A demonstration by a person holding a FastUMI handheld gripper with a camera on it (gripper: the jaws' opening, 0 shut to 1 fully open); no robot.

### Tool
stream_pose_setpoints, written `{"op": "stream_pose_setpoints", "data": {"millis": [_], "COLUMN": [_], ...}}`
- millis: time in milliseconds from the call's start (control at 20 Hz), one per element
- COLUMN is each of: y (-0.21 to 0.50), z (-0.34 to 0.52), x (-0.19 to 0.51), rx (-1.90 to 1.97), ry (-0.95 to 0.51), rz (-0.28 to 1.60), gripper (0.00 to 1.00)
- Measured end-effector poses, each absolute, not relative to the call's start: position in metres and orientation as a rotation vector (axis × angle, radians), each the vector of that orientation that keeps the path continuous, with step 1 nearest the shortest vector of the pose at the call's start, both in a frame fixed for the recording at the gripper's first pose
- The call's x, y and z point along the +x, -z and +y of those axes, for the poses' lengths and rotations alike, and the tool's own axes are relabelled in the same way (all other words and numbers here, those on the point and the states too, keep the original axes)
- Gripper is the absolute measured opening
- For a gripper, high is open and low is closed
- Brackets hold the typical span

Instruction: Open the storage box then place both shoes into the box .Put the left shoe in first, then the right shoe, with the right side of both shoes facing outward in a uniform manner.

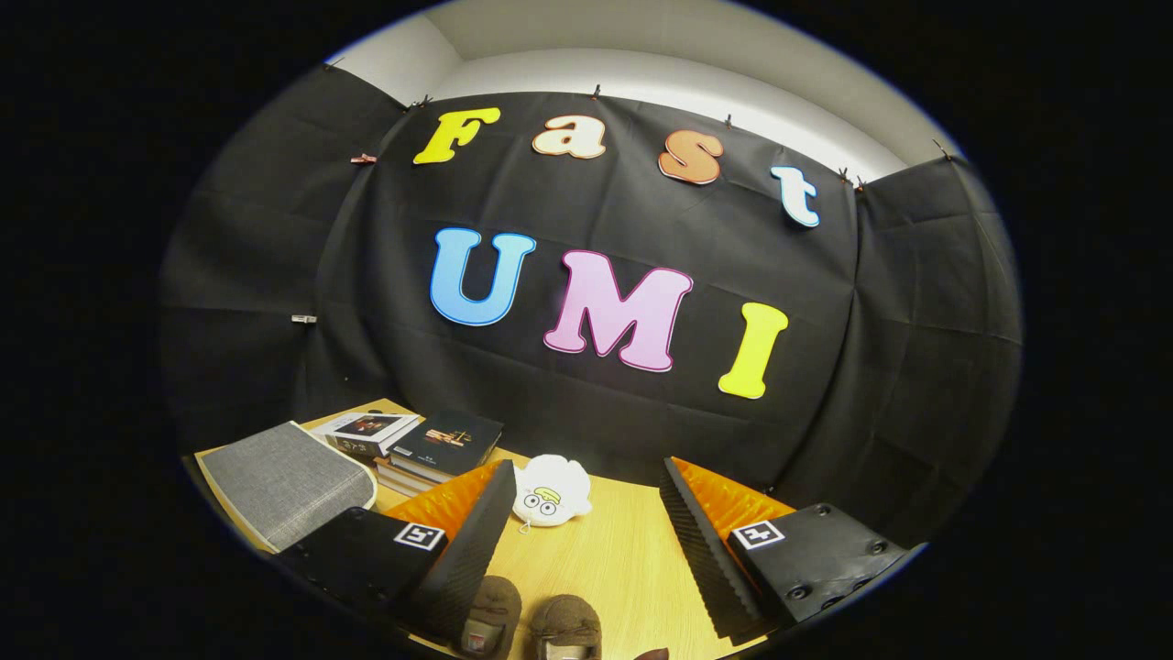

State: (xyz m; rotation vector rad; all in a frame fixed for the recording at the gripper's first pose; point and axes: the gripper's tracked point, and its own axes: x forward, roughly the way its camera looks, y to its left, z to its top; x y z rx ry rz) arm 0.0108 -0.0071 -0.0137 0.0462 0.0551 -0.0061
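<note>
Two brown shoes lie side by side on the wooden table, low between my fingers: one shoe close to the left finger, the other shoe just to its right. Only their near parts show. A grey fabric storage box with its lid down sits beyond and to the left of the left finger. My gripper is open, its fingers wide apart above the table with nothing between them. It hangs over the shoes and touches neither.
A stack of books lies beside the box at the table's back. A white plush toy with a cartoon face rests just ahead of the left finger. The table ends at the black cloth wall.
</note>
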Motion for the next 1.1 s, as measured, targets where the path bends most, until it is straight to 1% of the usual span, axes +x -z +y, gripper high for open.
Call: {"op": "stream_pose_setpoints", "data": {"millis": [550,750,850,950,1100], "y": [0.020,0.021,0.021,0.026,0.041], "z": [-0.007,0.000,0.012,0.039,0.078], "x": [0.013,0.011,0.009,0.007,0.004], "rx": [0.038,0.058,0.103,0.198,0.352], "ry": [-0.002,-0.036,-0.092,-0.209,-0.384], "rz": [0.071,0.074,0.089,0.138,0.266], "gripper": [0.98,0.98,0.98,0.97,0.98]}}
